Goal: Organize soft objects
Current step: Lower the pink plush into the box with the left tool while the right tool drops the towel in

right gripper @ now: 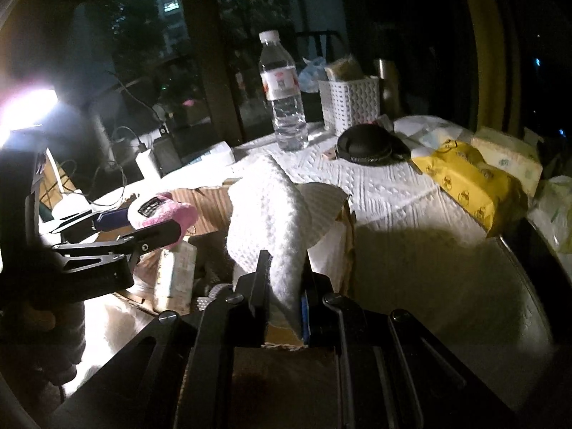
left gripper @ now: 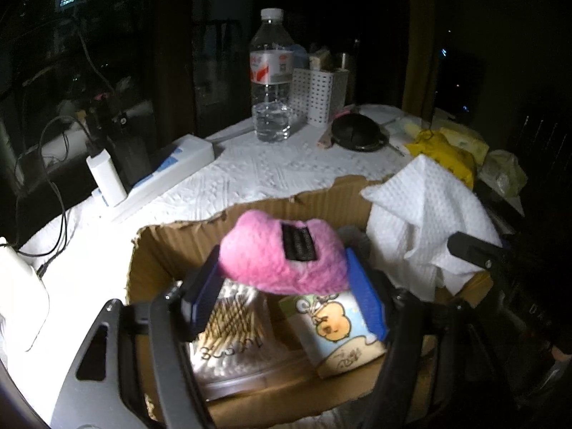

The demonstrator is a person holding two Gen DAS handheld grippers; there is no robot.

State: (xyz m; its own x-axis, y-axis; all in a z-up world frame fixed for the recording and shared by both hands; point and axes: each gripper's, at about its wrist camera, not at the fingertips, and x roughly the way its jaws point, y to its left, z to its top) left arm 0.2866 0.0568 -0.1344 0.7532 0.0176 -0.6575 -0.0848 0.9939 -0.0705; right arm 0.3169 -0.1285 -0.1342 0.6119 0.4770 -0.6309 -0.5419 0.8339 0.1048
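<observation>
My left gripper [left gripper: 286,286] is shut on a pink plush pad [left gripper: 275,250] with a black strip and holds it over an open cardboard box [left gripper: 171,243]. The box holds a clear case of cotton swabs [left gripper: 232,332] and a cartoon tissue pack [left gripper: 336,325]. My right gripper [right gripper: 284,293] is shut on a white waffle cloth [right gripper: 264,214] above the box's right side [right gripper: 343,236]. The cloth also shows at the right in the left wrist view [left gripper: 425,214]. The pink pad and left gripper show at the left in the right wrist view [right gripper: 161,211].
A water bottle [left gripper: 270,78], a white perforated basket [left gripper: 318,93] and a black round pouch [left gripper: 357,130] stand at the back of the white-covered table [left gripper: 250,171]. Yellow tissue packs [right gripper: 468,178] lie at the right. A power strip with a charger [left gripper: 150,178] lies at the left.
</observation>
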